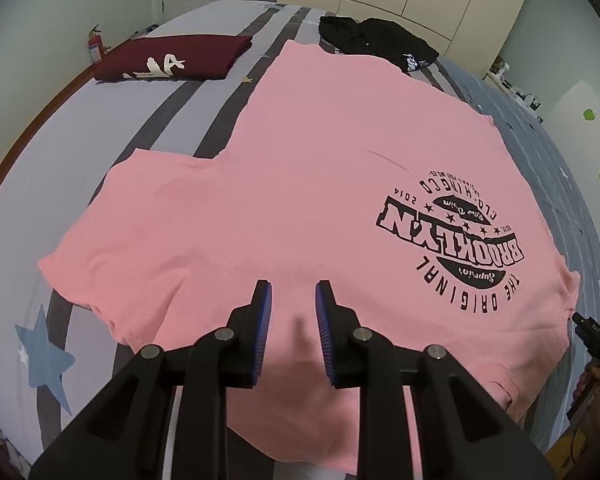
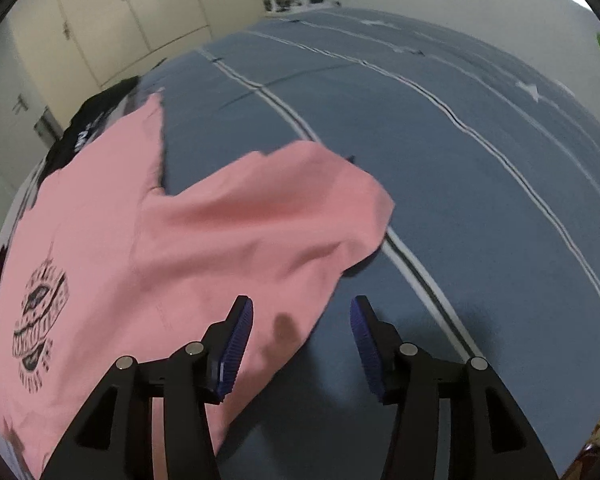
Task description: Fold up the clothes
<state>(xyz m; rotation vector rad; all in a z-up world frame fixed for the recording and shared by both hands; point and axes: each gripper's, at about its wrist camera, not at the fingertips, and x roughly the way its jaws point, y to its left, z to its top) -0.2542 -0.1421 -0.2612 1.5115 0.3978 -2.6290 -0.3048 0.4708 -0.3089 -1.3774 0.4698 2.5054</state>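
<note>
Your left gripper hovers over the near edge of the pink T-shirt, fingers a narrow gap apart and holding nothing. Your right gripper straddles the edge of the shirt's right sleeve, fingers wide and empty. The shirt lies spread print-up on the bed, collar toward you. Beyond it to the left sits a folded maroon garment; beyond its hem, a black heap, likely awaiting folding.

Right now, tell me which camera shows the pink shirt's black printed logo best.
The left wrist view. There the logo on the pink shirt is sharp and readable, upside down, with BROOKLYN legible. The right wrist view shows it only small, blurred and distorted at the left edge.
</note>
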